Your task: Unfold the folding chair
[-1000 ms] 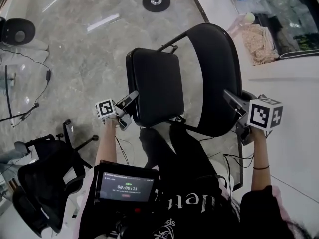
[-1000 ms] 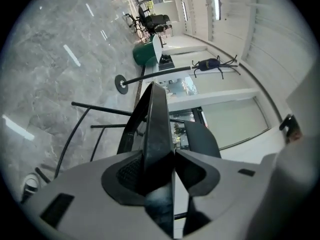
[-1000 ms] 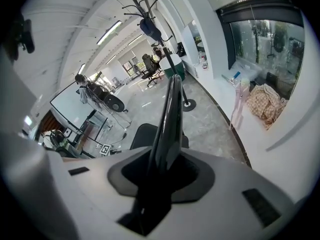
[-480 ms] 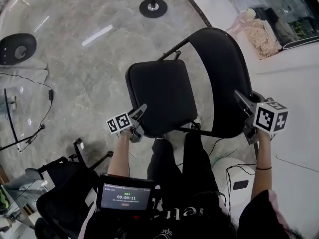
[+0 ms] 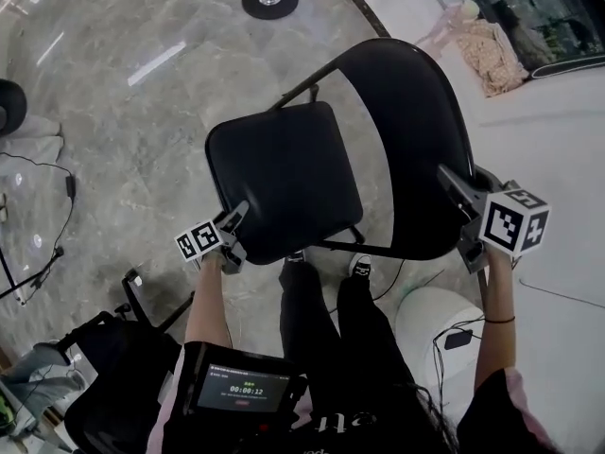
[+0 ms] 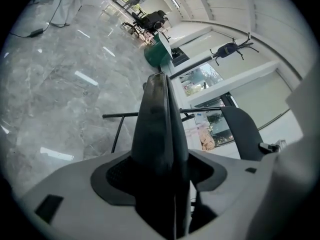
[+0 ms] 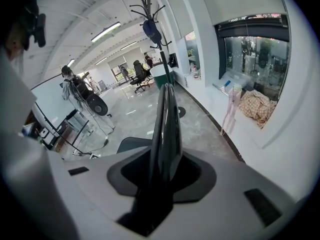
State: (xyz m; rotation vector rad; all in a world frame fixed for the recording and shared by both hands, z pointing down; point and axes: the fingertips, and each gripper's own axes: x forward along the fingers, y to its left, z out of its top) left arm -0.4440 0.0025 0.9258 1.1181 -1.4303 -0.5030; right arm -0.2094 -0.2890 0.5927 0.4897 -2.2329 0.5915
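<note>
Glossy grey marble floor [image 5: 113, 112], white ledge [image 5: 567, 140], black folding chair [image 5: 284, 178]

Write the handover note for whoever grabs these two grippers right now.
Left gripper: fingers have just been closing on the near-left corner of the black padded seat, which sits between them.
Right gripper: shut on the edge of the black curved backrest.
Done: seat stands out from the backrest; the black folding chair looks nearly open.
To do: probably press the seat fully flat, then release both.
</note>
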